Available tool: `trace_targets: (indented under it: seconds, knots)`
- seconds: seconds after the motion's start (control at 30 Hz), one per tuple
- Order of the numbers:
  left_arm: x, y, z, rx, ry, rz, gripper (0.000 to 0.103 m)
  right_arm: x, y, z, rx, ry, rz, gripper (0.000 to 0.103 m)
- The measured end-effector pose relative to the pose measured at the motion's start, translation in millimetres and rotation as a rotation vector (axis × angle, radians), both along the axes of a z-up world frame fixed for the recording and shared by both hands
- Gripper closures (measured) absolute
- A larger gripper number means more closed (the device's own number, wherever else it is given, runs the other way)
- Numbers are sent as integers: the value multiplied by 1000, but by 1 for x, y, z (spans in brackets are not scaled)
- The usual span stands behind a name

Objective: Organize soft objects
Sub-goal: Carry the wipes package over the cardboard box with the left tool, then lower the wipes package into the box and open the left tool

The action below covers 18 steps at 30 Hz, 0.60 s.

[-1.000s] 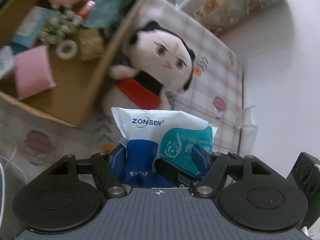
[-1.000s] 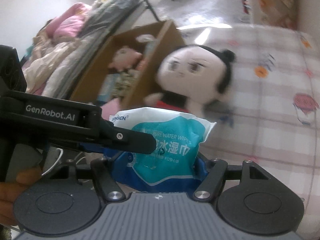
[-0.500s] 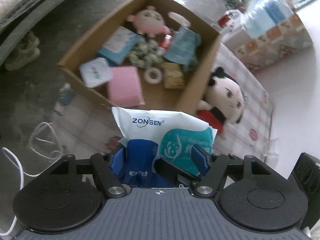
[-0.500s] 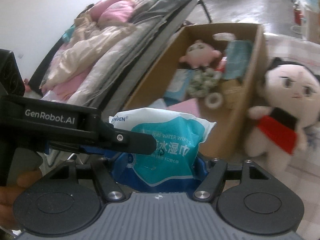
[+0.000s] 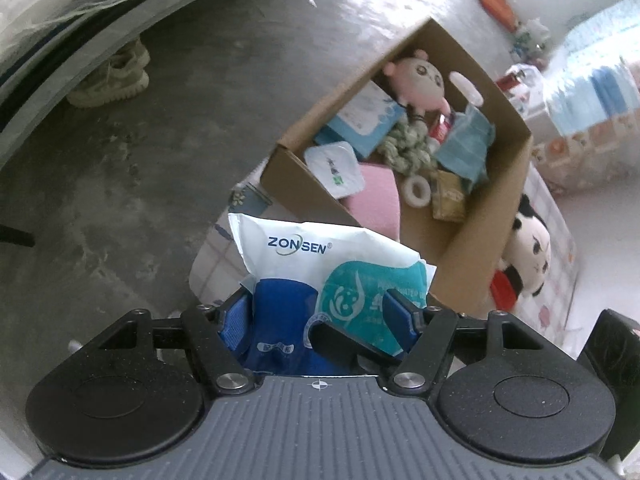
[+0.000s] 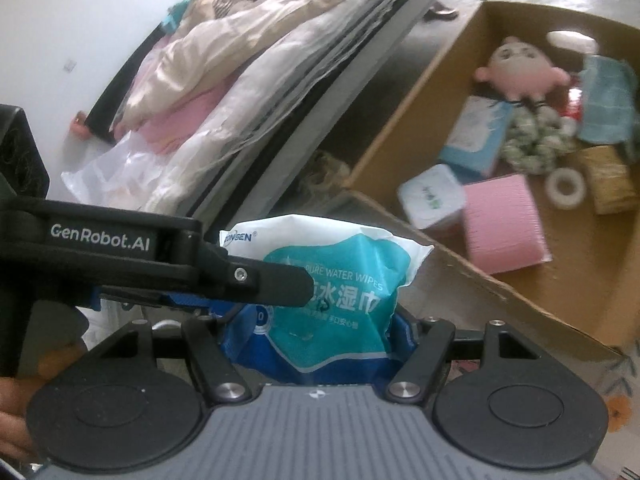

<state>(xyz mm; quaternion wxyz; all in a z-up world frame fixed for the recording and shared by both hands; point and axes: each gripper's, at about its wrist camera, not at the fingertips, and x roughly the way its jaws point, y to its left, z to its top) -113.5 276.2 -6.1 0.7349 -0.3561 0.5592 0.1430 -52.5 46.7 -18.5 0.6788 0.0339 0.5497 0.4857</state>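
Both grippers are shut on one pack of wet wipes (image 5: 332,264), white, teal and blue, marked ZONSEN; it also shows in the right wrist view (image 6: 340,280). My left gripper (image 5: 320,312) pinches its lower part. My right gripper (image 6: 320,332) holds it too, and the left gripper's black finger (image 6: 264,280) crosses in front of the pack. The pack hangs in the air near the front corner of an open cardboard box (image 5: 476,240), also in the right wrist view (image 6: 472,276).
The box holds a pink plush (image 5: 416,80), a pink sponge (image 6: 504,224), wipe packs, a tape roll (image 6: 566,188), a teal cloth (image 5: 464,148). A black-haired doll (image 5: 528,256) lies beside the box on a checked blanket. Grey floor (image 5: 120,180), shoes (image 5: 112,76), piled bedding (image 6: 224,64).
Both grippers with the pack have risen and swung left. The box and doll have shrunk and shifted right in view; floor and bedding have come into view.
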Motion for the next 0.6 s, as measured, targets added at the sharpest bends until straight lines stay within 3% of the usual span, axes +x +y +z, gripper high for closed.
trace_targets:
  seconds: [0.23, 0.47, 0.6]
  knots:
    - [33, -1, 0, -61, -74, -60, 36, 11, 5, 5, -43, -26, -32, 31]
    - [103, -27, -12, -133, -187, -182, 36, 59, -25, 18, -95, -124, -144, 31]
    - [140, -42, -33, -185, -196, -226, 37, 92, -42, 14, -139, -165, -194, 31]
